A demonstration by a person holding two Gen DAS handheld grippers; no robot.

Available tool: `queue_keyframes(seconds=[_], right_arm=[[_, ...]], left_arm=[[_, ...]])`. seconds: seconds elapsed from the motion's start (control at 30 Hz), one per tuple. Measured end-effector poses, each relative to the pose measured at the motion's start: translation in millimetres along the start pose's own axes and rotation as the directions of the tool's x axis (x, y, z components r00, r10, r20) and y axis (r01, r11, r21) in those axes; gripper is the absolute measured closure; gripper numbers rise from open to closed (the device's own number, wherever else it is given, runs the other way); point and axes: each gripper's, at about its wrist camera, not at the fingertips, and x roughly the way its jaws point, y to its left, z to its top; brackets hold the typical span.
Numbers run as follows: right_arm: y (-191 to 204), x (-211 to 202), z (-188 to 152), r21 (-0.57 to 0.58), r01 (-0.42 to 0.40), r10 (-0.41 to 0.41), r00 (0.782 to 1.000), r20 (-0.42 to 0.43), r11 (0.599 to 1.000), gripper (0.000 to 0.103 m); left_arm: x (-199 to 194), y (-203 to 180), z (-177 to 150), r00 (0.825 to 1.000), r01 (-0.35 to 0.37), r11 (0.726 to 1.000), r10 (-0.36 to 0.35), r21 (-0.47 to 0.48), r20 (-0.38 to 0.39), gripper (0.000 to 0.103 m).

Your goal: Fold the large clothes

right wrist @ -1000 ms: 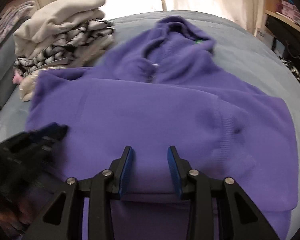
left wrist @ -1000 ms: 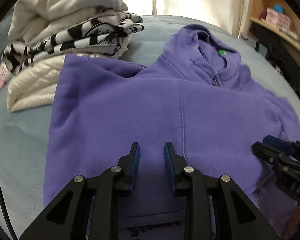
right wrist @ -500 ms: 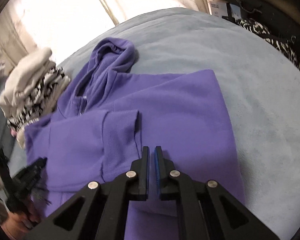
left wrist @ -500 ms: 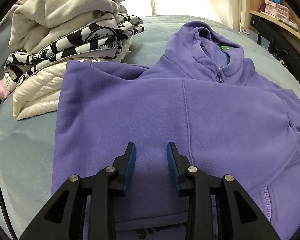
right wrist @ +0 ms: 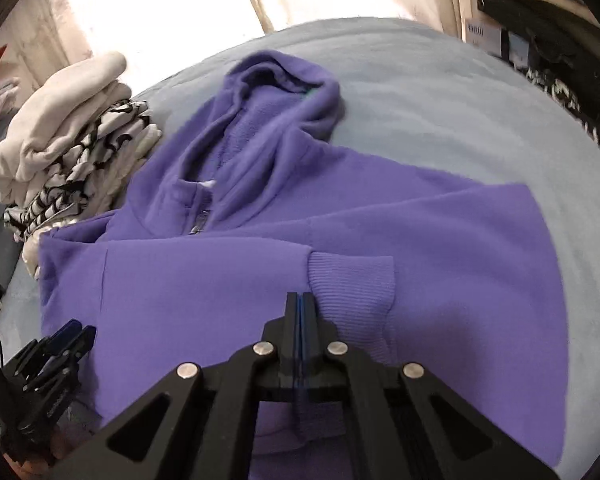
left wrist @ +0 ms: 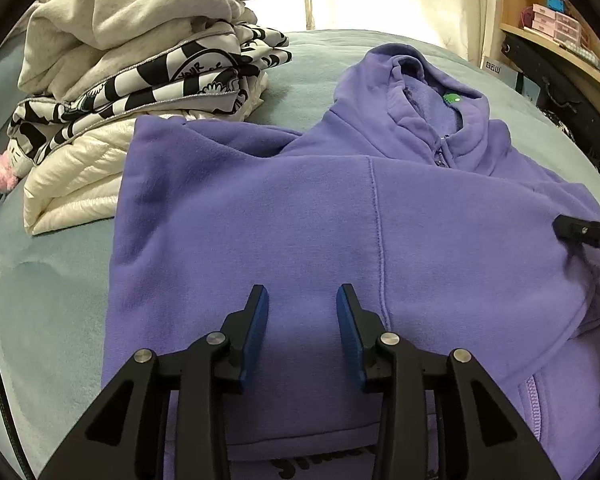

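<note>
The right gripper (right wrist: 300, 300) is showing its jaws pressed together, their tips sitting at the edge of the ribbed cuff (right wrist: 352, 284) of a sleeve folded across the chest. Whether a thin layer of fleece is being pinched between them I cannot tell; nothing shows in the slit between the blue pads. The left gripper (left wrist: 302, 300) is hovering with its jaws spread, low over the near half of the purple fleece zip-up hoodie (left wrist: 300, 220), holding nothing.

The hoodie is lying face-up on the pale blue-grey plush bedcover (right wrist: 480, 120), sleeves already laid in, hood pointing away.

The likely trouble: if the right gripper is gripping only the cuff edge, any pull is going to be dragging the sleeve out of its fold instead of carrying the body over. Fleece this thick also tends to spring back, so a shallow bite by the left jaws is risking a lopsided fold.

Just beside the hoodie's left shoulder, the stack of folded cream and black-and-white striped garments (left wrist: 140, 60) is crowding the space; a wide swing could be nudging it over.
</note>
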Motion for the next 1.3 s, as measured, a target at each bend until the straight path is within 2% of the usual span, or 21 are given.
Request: queue_keyframes(seconds=[0.07,0.17,0.27,0.37,0.43,0.5,0.63,0.83,0.93,1.0,1.07,1.3], right_arm=[[-5,-4,-2,0.021,-0.016,0.015,1.0,0.011,1.0,0.103],[0,-14,-7,-0.003,0.032,-0.032,0.999,0.028,0.999,0.103],[-1,-28,-12,-0.015,0.019,-0.018,0.999,0.035,1.0,0.101],[-3,-40,-18,-0.01,0.009,-0.009,0.999,0.036,1.0,0.101],[-5,-50,-22,-0.003,-0.008,0.008,0.999,0.04,1.0,0.101],[-4,-61,-27,0.002,-0.027,0.027,0.999,0.047,1.0,0.101],[1,-89,-42,-0.002,-0.067,0.067,0.996,0.064,0.998,0.101],[12,-136,-73,-0.033,-0.108,0.11,0.99,0.092,0.994,0.1],[17,-158,-89,-0.057,-0.106,0.111,0.988,0.107,0.993,0.093],[20,-174,-100,-0.078,-0.094,0.103,0.987,0.124,0.993,0.079],[23,-187,-110,-0.099,-0.076,0.09,0.986,0.144,0.992,0.072],[22,-214,-135,-0.124,-0.067,0.086,0.984,0.158,0.99,0.07]], left_arm=[[0,1,0,1.0,0.005,1.0,-0.005,-0.005,0.0,0.068],[-1,1,-1,1.0,0.0,1.0,0.0,-0.005,0.0,0.068],[-1,3,-1,1.0,-0.001,1.0,0.001,-0.01,0.0,0.066],[-5,7,-2,1.0,-0.01,0.999,0.01,-0.032,-0.001,0.059],[-11,12,-4,1.0,-0.014,0.998,0.014,-0.055,-0.007,0.05],[-18,15,-7,1.0,-0.016,0.997,0.014,-0.07,-0.02,0.048],[-41,17,-21,0.999,-0.027,0.998,0.024,-0.053,-0.046,0.048],[-102,22,-48,0.999,-0.051,0.999,0.051,-0.012,0.004,0.039],[-136,27,-62,0.998,-0.047,0.998,0.048,-0.037,0.032,0.038],[-155,31,-69,0.998,-0.043,0.997,0.046,-0.058,0.045,0.035],[-173,35,-77,0.996,-0.049,0.996,0.054,-0.074,0.066,0.032],[-213,49,-105,0.992,-0.08,0.99,0.09,-0.112,0.083,0.029]])
